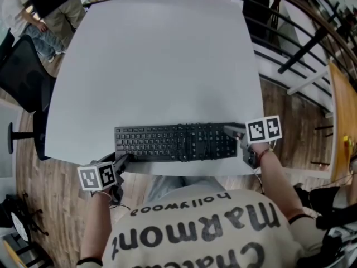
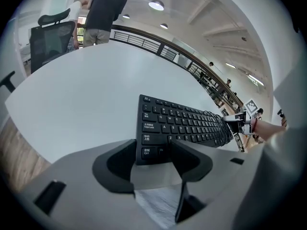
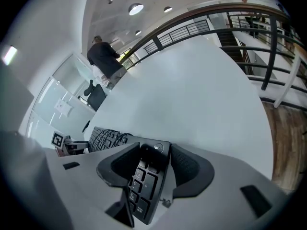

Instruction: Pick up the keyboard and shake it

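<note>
A black keyboard (image 1: pixel 175 142) lies flat on the white table (image 1: pixel 156 54), close to the front edge, with its cable coiled on top of the keys. My left gripper (image 1: pixel 124 159) is at its front left corner. In the left gripper view that corner (image 2: pixel 152 145) sits between the jaws of the left gripper (image 2: pixel 153 152), which stand wide and look open. My right gripper (image 1: pixel 234 132) is at the keyboard's right end. In the right gripper view that end (image 3: pixel 144 176) lies tilted between the jaws of the right gripper (image 3: pixel 154 159), which are open with a gap on one side.
A black office chair (image 1: pixel 22 77) stands left of the table, and a person (image 1: pixel 50 10) stands beyond it. A dark railing (image 1: pixel 290 32) runs along the right over a wooden floor. The table's front edge (image 1: pixel 167 175) lies just behind the keyboard.
</note>
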A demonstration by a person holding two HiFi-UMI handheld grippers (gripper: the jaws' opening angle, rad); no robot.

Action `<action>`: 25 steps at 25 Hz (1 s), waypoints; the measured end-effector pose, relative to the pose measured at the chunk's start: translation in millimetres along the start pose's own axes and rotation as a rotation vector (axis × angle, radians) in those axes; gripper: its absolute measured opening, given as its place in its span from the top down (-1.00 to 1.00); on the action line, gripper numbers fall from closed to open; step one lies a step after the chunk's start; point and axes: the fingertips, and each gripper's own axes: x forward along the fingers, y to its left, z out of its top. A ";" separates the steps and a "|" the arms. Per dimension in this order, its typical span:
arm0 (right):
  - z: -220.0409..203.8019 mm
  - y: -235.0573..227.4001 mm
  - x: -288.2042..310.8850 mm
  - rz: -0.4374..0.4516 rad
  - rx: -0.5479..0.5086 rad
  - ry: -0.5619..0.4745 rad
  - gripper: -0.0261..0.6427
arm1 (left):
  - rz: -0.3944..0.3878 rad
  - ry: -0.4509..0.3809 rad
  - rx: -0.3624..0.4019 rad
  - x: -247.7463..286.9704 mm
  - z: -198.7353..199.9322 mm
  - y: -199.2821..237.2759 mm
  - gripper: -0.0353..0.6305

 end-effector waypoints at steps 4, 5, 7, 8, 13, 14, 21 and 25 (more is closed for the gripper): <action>0.9 0.9 -0.5 -0.037 -0.113 -0.054 0.27 | -0.002 0.016 0.025 1.1 -1.7 0.3 0.21; 1.1 0.2 -1.0 -0.042 -0.112 -0.053 0.27 | 0.002 0.020 0.030 1.5 -1.7 0.3 0.21; 1.5 -0.5 -1.7 -0.045 -0.101 -0.025 0.27 | 0.010 0.036 0.034 1.8 -1.8 0.5 0.21; 1.4 -0.2 -1.8 -0.049 -0.102 -0.008 0.27 | 0.010 0.048 0.032 1.5 -2.1 0.5 0.21; 0.2 -0.1 -4.5 -0.068 -0.104 0.014 0.28 | 0.012 0.084 0.030 -2.5 -0.5 -2.4 0.23; -0.1 -0.9 -5.2 -0.070 -0.103 0.015 0.28 | 0.014 0.077 0.032 -3.6 0.9 -3.6 0.23; 3.9 0.3 -10.4 -0.074 -0.100 -0.016 0.28 | 0.018 0.048 0.066 -9.9 17.4 -7.1 0.26; 14.7 3.7 -15.0 -0.075 -0.103 -0.053 0.28 | 0.035 0.017 0.096 -16.3 36.6 -8.9 0.30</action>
